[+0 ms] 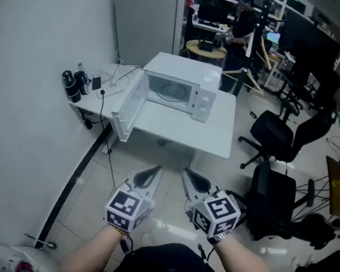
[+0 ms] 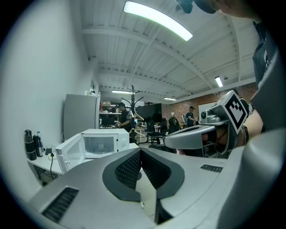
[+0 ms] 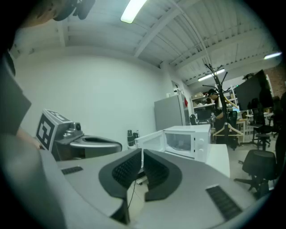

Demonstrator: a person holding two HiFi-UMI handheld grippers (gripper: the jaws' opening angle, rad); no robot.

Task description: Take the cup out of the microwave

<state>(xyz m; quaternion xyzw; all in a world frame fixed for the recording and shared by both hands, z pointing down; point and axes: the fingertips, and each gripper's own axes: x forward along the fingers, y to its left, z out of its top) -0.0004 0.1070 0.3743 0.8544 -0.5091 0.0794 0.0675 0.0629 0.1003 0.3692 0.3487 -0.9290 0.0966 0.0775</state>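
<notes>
A white microwave (image 1: 183, 86) stands on a white table (image 1: 217, 133), its door (image 1: 128, 108) swung open to the left. Inside I see only the glass turntable (image 1: 175, 92); I cannot make out a cup. Both grippers are held side by side over the floor, well short of the table and pointing toward the microwave. My left gripper (image 1: 155, 172) is shut with nothing in it, its dark pads (image 2: 129, 169) meeting at the tip. My right gripper (image 1: 188, 175) is likewise shut and empty. The microwave (image 2: 100, 144) shows beyond the left jaws, and the microwave (image 3: 185, 141) beyond the right jaws.
Black bottles (image 1: 72, 85) and cables lie at the table's left end by the wall. A grey cabinet (image 1: 147, 24) stands behind. Black office chairs (image 1: 273, 135) crowd the right side. A person stands at a round table (image 1: 206, 50) further back.
</notes>
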